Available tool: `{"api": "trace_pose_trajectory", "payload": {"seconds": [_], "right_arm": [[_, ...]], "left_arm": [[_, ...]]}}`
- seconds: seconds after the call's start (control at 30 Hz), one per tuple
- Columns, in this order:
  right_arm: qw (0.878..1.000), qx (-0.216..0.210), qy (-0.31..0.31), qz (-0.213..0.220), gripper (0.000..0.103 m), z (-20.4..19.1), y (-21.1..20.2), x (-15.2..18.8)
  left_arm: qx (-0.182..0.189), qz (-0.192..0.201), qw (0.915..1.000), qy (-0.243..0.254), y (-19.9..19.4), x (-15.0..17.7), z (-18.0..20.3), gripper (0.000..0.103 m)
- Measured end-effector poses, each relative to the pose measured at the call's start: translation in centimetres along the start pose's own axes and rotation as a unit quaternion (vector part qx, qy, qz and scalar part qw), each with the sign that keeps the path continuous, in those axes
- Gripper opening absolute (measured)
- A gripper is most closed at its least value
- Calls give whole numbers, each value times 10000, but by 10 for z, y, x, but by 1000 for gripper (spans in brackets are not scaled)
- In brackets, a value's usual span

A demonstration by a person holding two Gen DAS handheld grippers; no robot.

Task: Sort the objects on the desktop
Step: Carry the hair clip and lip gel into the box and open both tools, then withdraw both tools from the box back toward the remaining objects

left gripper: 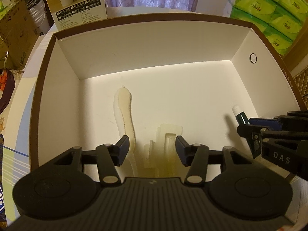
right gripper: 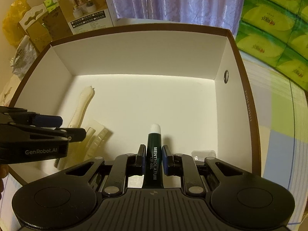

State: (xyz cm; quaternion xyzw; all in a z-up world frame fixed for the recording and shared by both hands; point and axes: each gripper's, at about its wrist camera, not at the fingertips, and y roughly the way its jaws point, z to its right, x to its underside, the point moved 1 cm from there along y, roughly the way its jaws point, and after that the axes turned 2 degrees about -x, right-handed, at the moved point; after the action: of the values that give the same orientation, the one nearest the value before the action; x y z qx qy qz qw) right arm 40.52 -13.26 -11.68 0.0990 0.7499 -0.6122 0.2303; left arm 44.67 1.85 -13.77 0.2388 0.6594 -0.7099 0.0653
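My right tongs (right gripper: 153, 160) clench a green lip gel tube (right gripper: 153, 154) over the near edge of the brown-rimmed box (right gripper: 233, 44). My left tongs (left gripper: 152, 148) hang spread above a pale clip (left gripper: 165, 144) beside the long cream piece (left gripper: 125, 115); the far floor lies bare.
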Motion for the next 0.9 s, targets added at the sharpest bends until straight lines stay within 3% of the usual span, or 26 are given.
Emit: {"api": "trace_pose_trajectory", "payload": {"seconds": [0.17, 0.23, 0.3, 0.53, 0.9], "right_arm": [[9999, 23, -38, 148, 19, 1, -6, -1], [9997, 45, -80, 246, 53, 0, -11, -1], [9989, 74, -145, 431, 64, -1, -18, -1], [9973, 87, -285, 666, 77, -6, -31, 1], [9941, -31, -174, 1068, 98, -6, -56, 5]], "left_arm": [[-45, 92, 9999, 30, -7, 1, -2, 55], [-81, 147, 9998, 49, -10, 0, -2, 59], [-107, 211, 9997, 68, -15, 1, -2, 62], [-151, 359, 9992, 83, -27, 3, -2, 73], [-280, 525, 9982, 92, -48, 8, -1, 79]]}}
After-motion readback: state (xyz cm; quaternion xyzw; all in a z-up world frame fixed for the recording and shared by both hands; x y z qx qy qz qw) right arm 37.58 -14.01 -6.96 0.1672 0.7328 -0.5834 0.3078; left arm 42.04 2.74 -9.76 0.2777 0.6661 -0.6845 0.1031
